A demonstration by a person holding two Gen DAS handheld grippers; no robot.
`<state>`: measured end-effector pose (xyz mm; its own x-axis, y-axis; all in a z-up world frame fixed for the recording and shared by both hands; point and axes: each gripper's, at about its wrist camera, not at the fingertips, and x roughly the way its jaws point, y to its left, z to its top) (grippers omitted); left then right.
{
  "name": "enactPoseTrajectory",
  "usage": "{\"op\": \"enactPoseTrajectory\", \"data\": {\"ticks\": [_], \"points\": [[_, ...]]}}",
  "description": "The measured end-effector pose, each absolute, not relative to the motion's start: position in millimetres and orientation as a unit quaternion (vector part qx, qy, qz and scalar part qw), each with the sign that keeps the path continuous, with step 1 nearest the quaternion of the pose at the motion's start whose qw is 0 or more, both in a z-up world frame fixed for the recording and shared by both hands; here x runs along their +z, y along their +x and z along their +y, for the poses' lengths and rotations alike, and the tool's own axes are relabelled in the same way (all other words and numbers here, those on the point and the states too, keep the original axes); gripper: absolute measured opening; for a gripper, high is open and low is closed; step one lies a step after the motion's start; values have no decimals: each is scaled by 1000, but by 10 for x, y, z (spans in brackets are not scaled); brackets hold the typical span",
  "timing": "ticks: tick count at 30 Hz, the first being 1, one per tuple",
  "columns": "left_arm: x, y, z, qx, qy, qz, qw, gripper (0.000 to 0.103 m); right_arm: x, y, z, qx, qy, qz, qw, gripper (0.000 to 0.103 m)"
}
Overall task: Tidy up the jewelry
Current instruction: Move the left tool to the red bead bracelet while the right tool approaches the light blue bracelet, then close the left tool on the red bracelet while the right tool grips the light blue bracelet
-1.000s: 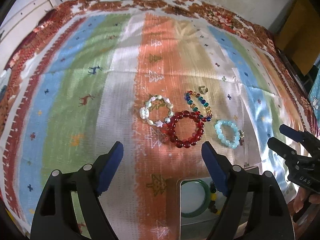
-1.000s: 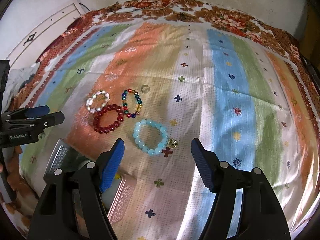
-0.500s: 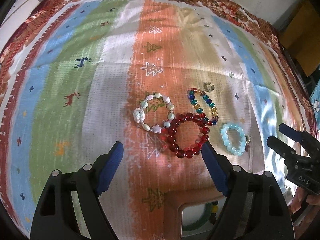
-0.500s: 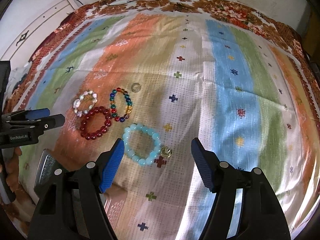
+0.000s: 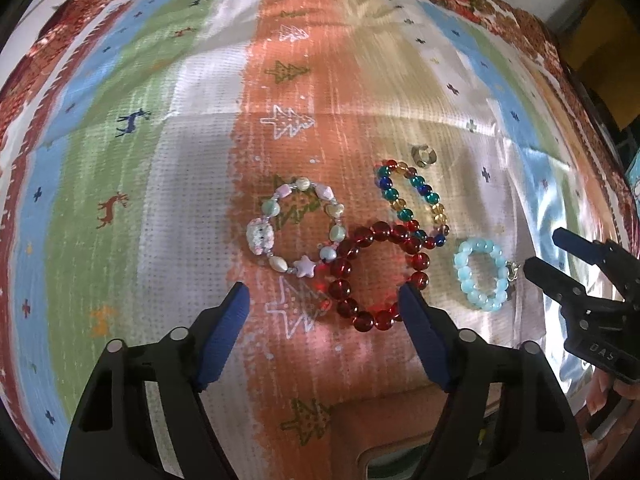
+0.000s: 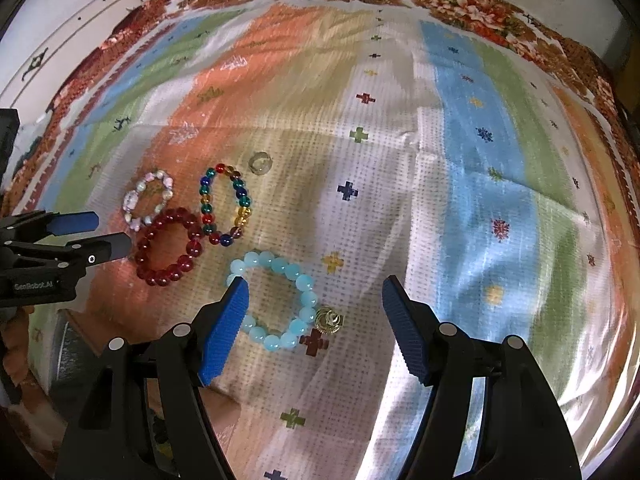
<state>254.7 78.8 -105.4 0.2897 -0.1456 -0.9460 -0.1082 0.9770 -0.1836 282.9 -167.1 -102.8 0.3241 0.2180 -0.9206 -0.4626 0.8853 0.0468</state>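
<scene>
red bracelet (image 5: 378, 274) lies between closing left tongs (image 5: 324, 304), untouched.

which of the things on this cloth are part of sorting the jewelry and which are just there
Part of the job:
- red bracelet
- pale shell bracelet
- multicolour bracelet
- light blue bracelet
- small ring
- left gripper, jaws closing, nothing between them
- right gripper, open above the light blue bracelet

Just there:
- striped cloth
- white cabinet

Black plastic left claw (image 5: 323, 312), right claw (image 6: 315, 305), blue ribbed pads (image 6: 224, 328), silver screws, white lettering
</scene>
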Motion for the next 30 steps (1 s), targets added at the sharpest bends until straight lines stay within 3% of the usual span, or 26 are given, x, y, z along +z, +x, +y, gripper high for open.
{"op": "enactPoseTrajectory", "data": {"ticks": [3,12,16,22,27,29,30], "points": [[-1116,2594,756,-9,-94,608,789,59,-1087,2855,-1641,213,-118,548,801,69],[-1245,2625,719,-19,-85,632,770,55,-1249,2917,-1545,218,-138,559,788,68],[-1271,2679,724,-20,-87,636,767,49,-1333,2939,-1512,221,-145,570,778,53],[-1320,2728,662,-22,-68,642,764,48,-1437,2981,-1491,220,-150,581,769,44],[-1366,2820,573,-16,-42,642,765,31,-1457,3000,-1467,220,-156,580,769,38],[-1376,2855,551,-14,-36,642,765,23,-1461,3012,-1464,219,-159,579,769,31],[-1382,2862,547,-15,-36,643,765,15,-1461,3015,-1462,220,-160,579,769,23]]}}
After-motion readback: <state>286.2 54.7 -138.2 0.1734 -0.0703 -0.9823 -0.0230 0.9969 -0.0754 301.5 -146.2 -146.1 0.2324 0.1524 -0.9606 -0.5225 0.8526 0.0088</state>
